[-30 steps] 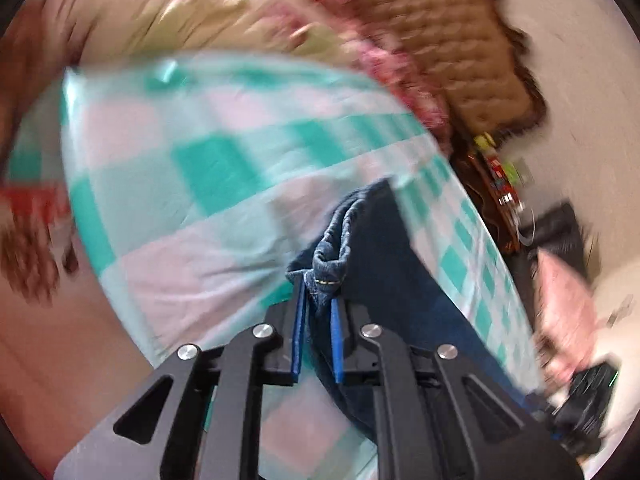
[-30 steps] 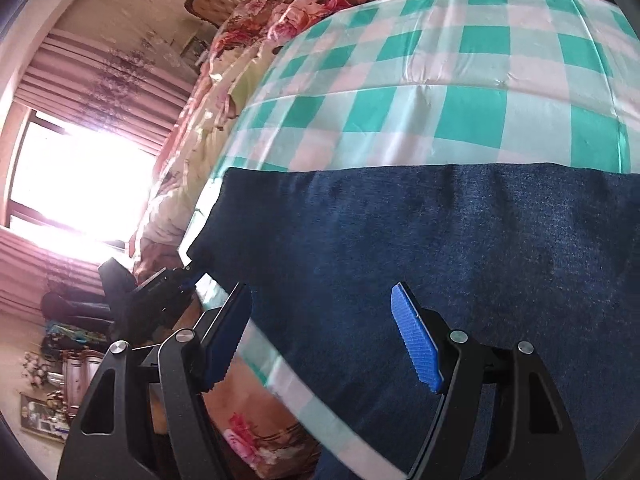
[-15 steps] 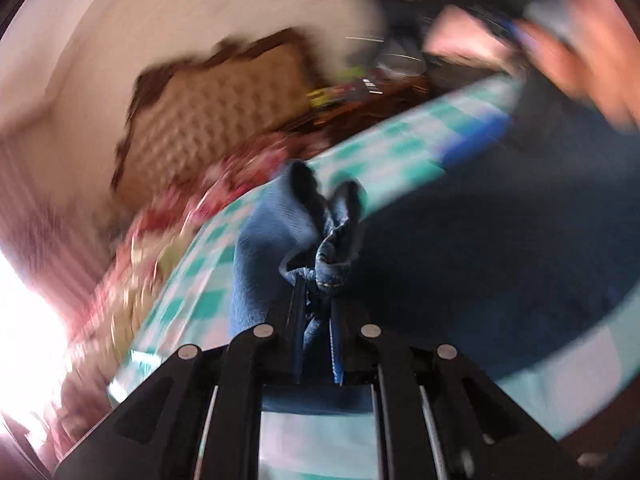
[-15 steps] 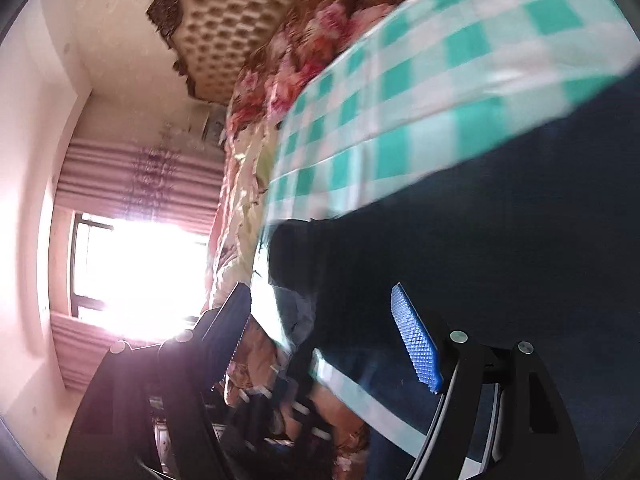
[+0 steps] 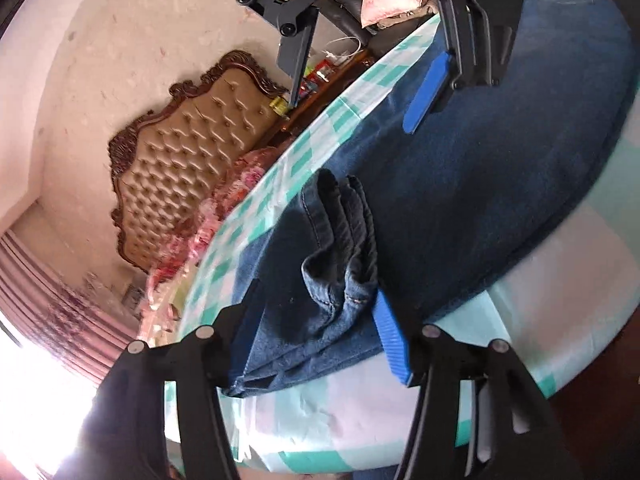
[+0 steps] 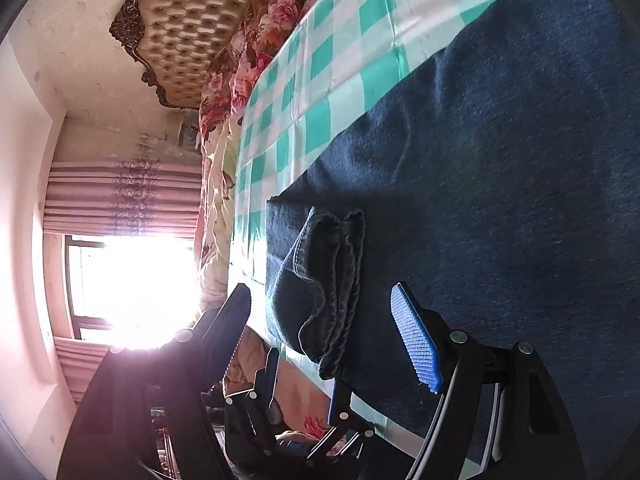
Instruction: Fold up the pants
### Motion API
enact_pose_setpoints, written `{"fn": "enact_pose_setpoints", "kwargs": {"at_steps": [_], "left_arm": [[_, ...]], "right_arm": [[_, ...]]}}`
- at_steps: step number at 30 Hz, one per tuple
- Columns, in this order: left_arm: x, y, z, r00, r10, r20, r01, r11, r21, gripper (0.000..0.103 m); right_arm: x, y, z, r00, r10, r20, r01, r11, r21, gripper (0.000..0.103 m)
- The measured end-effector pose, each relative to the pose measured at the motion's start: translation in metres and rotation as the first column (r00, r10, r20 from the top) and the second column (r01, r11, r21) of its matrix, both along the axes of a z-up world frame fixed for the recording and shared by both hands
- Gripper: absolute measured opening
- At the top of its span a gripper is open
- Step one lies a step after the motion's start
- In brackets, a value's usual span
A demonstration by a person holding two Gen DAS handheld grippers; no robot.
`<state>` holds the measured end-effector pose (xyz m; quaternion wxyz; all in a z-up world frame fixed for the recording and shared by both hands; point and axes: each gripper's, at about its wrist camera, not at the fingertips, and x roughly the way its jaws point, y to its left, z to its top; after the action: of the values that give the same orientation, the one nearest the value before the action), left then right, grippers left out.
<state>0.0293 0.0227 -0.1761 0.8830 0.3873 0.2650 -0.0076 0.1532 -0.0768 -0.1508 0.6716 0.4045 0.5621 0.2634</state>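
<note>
Dark blue denim pants point(image 5: 480, 184) lie spread on a green-and-white checked cloth point(image 5: 560, 320). Their bunched leg hems point(image 5: 340, 264) rest folded over on top of the pants at the near edge; they also show in the right wrist view point(image 6: 332, 280). My left gripper point(image 5: 316, 332) is open, its fingers apart on either side of the hems, not pinching them. My right gripper point(image 6: 328, 332) is open above the pants, and also shows at the top of the left wrist view point(image 5: 360, 64). The left gripper also shows low in the right wrist view point(image 6: 304, 388).
The cloth covers a bed with a tufted brown headboard point(image 6: 188, 28) and a floral quilt point(image 6: 248, 60). A bright window with pink curtains point(image 6: 132, 264) is at the left. A cluttered dark dresser point(image 5: 320, 80) stands beyond the bed.
My left gripper carried the hems over onto the pants, set them down and opened. My right gripper stayed open and swung over the pants toward the hems.
</note>
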Motion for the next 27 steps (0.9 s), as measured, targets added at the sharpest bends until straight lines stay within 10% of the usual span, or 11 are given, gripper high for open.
{"fn": "enact_pose_setpoints", "kwargs": {"at_steps": [5,7,14,27], "left_arm": [[0.015,0.012,0.006,0.991,-0.073,-0.108,0.057,0.988,-0.144,0.053],[0.023,0.018,0.008,0.979,-0.106,-0.174,0.061,0.967,-0.247,0.023],[0.022,0.038,0.045,0.986,-0.116,-0.123,0.062,0.924,-0.378,0.018],[0.000,0.033,0.057,0.995,-0.088,-0.042,0.070,0.944,-0.321,0.018]], "right_arm": [[-0.003,0.012,-0.003,0.999,0.037,-0.027,-0.037,0.999,0.002,0.071],[-0.003,0.012,-0.005,0.998,0.042,-0.041,-0.042,0.999,0.009,0.072],[-0.003,0.014,-0.011,0.994,0.030,-0.101,-0.023,0.997,0.074,0.086],[0.034,0.062,-0.018,0.988,0.093,-0.120,-0.068,0.978,0.195,0.086]]}}
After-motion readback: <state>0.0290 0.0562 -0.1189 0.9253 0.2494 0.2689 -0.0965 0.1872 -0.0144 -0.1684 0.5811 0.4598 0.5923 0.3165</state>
